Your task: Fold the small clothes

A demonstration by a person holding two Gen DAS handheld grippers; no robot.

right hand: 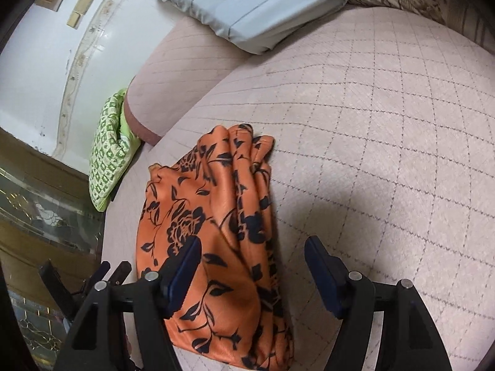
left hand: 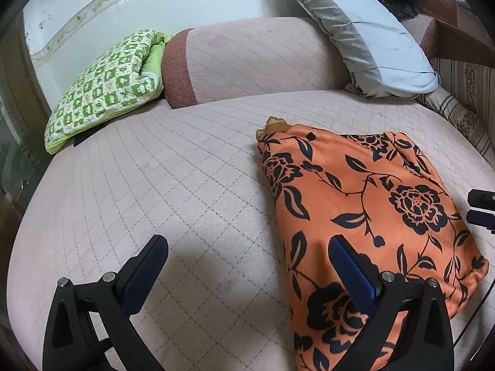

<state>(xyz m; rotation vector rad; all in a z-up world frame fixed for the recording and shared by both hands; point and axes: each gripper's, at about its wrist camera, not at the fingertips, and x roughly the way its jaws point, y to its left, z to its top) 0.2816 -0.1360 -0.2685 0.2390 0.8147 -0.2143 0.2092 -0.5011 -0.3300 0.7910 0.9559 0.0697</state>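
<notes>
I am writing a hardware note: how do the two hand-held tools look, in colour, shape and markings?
The left tool and the right tool look alike: matte black angular frames with triangular cut-outs, round silver pivot pins, and dark blue ribbed pads on the two fingers. No markings, cables or sleeves are visible.

We see one garment (left hand: 365, 216), orange with black flowers and leaves, folded into a compact, roughly oblong bundle; it lies flat on the pink quilted cover (left hand: 185, 185), well apart from anything else on it; in the left view a bit of tan lace peeps out at its far corner; in the right view the garment (right hand: 213, 232) shows several stacked folds bunched along its right edge, layers fanning slightly at the far end; its top face is smooth, barely creased.
</notes>
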